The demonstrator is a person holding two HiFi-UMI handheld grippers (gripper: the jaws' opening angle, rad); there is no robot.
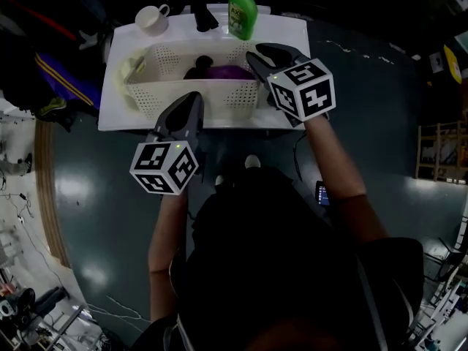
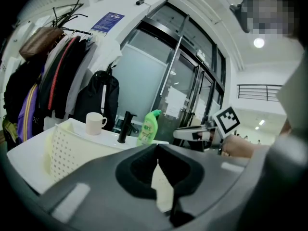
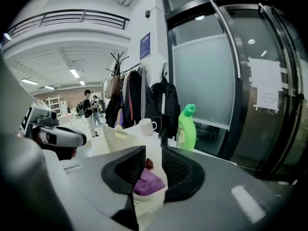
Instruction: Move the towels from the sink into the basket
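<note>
A cream perforated basket stands on the white sink counter. Inside it lie a purple towel and a dark towel. My left gripper is shut and empty, its tip at the basket's near wall; in its own view the jaws meet in front of the basket. My right gripper hovers over the basket's right end, open, with nothing between its jaws. Through the gap the purple towel shows below.
At the back of the counter stand a white mug, a black faucet and a green bottle. A yellowish item lies at the basket's left end. Coats hang on a rack to the left; glass doors are behind.
</note>
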